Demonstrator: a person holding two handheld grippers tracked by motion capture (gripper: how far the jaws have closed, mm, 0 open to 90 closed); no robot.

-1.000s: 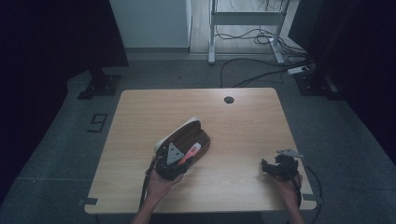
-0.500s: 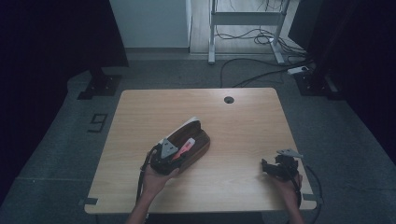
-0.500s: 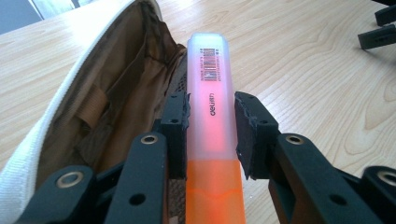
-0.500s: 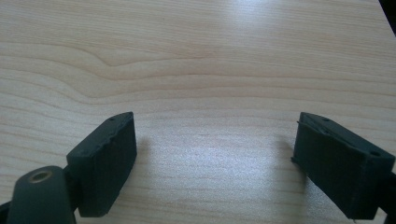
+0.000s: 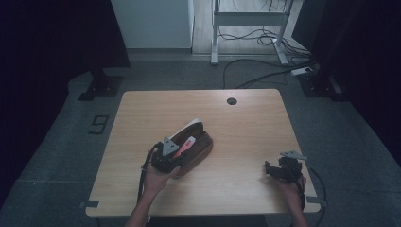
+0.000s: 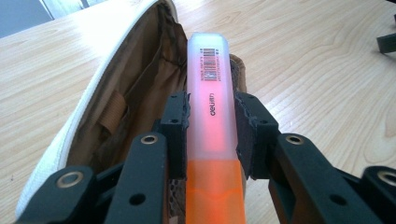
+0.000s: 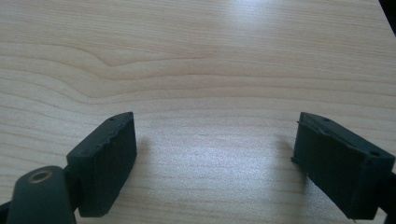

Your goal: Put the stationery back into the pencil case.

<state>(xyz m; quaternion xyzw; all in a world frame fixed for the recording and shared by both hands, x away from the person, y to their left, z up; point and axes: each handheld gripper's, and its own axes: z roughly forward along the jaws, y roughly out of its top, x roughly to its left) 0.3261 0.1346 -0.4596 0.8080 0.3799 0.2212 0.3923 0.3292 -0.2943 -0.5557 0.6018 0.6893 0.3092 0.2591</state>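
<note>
The left gripper (image 6: 211, 135), clamped on the highlighter (image 6: 210, 116), points it lengthwise over the pencil case (image 6: 135, 84) opening just left; the right gripper (image 7: 215, 163) rests apart, empty.

Highlighter (image 6: 210, 93) over open pouch (image 6: 130, 93)

My left gripper (image 5: 171, 153) holds a pink-orange highlighter (image 5: 184, 146), its tip past my fingers over the open brown pouch (image 5: 198, 149). My right gripper (image 5: 283, 169) rests apart on the table (image 5: 246, 123).
</note>
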